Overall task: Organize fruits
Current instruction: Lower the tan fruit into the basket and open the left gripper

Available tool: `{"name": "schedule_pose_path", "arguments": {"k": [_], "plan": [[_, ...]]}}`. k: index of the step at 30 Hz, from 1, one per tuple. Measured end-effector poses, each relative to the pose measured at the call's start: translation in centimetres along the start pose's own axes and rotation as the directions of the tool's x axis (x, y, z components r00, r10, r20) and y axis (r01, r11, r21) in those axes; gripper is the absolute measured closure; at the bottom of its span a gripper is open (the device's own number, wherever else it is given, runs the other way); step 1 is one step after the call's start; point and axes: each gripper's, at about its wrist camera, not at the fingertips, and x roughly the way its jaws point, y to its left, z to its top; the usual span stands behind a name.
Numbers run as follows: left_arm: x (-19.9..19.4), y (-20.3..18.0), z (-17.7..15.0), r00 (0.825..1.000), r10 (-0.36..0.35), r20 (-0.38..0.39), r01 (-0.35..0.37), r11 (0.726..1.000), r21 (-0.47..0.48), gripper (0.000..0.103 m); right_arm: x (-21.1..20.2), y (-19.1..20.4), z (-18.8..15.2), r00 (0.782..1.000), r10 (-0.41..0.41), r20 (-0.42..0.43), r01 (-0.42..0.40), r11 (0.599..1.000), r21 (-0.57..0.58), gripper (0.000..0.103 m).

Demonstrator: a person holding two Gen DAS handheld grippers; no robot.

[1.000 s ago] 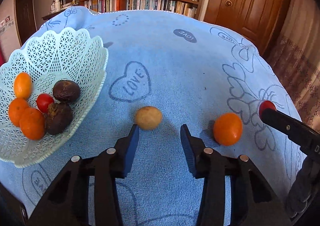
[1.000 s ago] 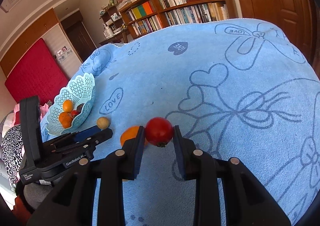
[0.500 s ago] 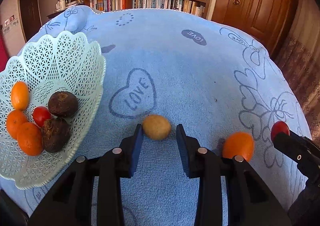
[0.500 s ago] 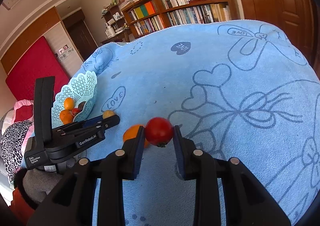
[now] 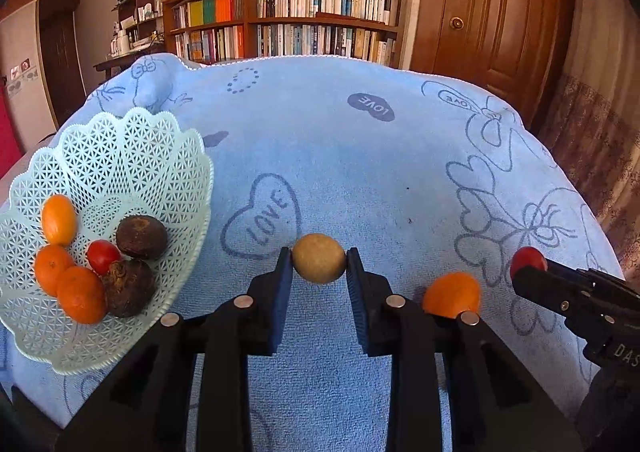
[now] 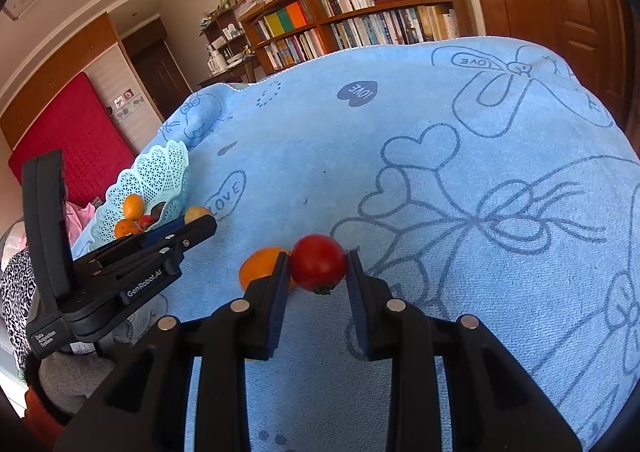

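The left tool [image 5: 319, 265] is clamped on one round tan fruit [image 5: 319, 259], both pads touching its sides, just above the blue towel [image 5: 360, 172] that covers the tabletop. The right tool [image 6: 318, 270] grips one red tomato [image 6: 318, 263] the same way, its small stem end pointing down.

One loose orange [image 5: 452, 294] lies on the towel between the two tools; from the left wrist it sits just right of the left tool's right finger, and from the right wrist it is half hidden behind the right tool's left finger.

To the left stands one pale green lattice basket [image 5: 132, 156]. The left wrist view looks down into it and lets the contents be counted: three orange fruits, namely one oval one [image 5: 59, 219] high on the wall and two rounder ones [image 5: 66, 280] touching lower down, one small red tomato [image 5: 103, 256], and two dark brown fruits [image 5: 141, 237] touching each other. The right wrist view sees the basket only from the side, with a couple of orange fruits and something red peeping over the rim, too small to count.

The right wrist view alone shows the whole body of the left tool, a patterned sleeve [image 6: 14, 292] behind it and a red panel [image 6: 72, 140]. Both views show one bookcase [image 5: 288, 24] and one brown door [image 5: 496, 12] beyond the tabletop.
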Motion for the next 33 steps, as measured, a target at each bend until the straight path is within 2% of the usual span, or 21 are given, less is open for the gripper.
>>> {"name": "schedule_pose_path", "arguments": {"k": [4,9,23,25,27,29,33], "plan": [[-1.6,0.6,0.6,0.998,0.016,0.057,-0.016,1.000,-0.010,0.075,0.2,0.0,0.0,1.000,-0.005,-0.004,0.005,1.000,0.002,0.074],[-3.1,3.0,1.4,0.993,0.057,0.102,-0.050,0.996,-0.070,0.075,0.2,0.0,-0.1,1.000,-0.008,-0.004,0.008,1.000,0.003,0.074],[-3.6,11.0,2.8,0.976,0.191,0.107,-0.163,0.960,-0.226,0.075,0.4,-0.1,-0.2,1.000,-0.010,-0.009,0.010,1.000,0.001,0.074],[-3.7,12.2,2.7,0.976,0.194,0.099,-0.163,0.953,-0.257,0.066,0.5,-0.1,-0.3,1.000,-0.012,-0.011,0.012,1.000,-0.001,0.074],[-4.1,13.4,2.5,0.974,0.201,0.108,-0.161,0.941,-0.296,0.037,0.6,-0.1,-0.4,1.000,-0.014,-0.011,0.013,1.000,-0.003,0.074],[-4.9,14.3,2.3,0.964,0.228,0.136,-0.174,0.929,-0.328,0.032,0.6,-0.1,-0.6,1.000,-0.015,-0.012,0.015,1.000,-0.006,0.074],[-5.8,15.3,2.0,0.957,0.247,0.152,-0.178,0.914,-0.364,0.031,0.6,0.2,-0.6,1.000,-0.019,-0.012,0.019,1.000,-0.012,0.074]]}}
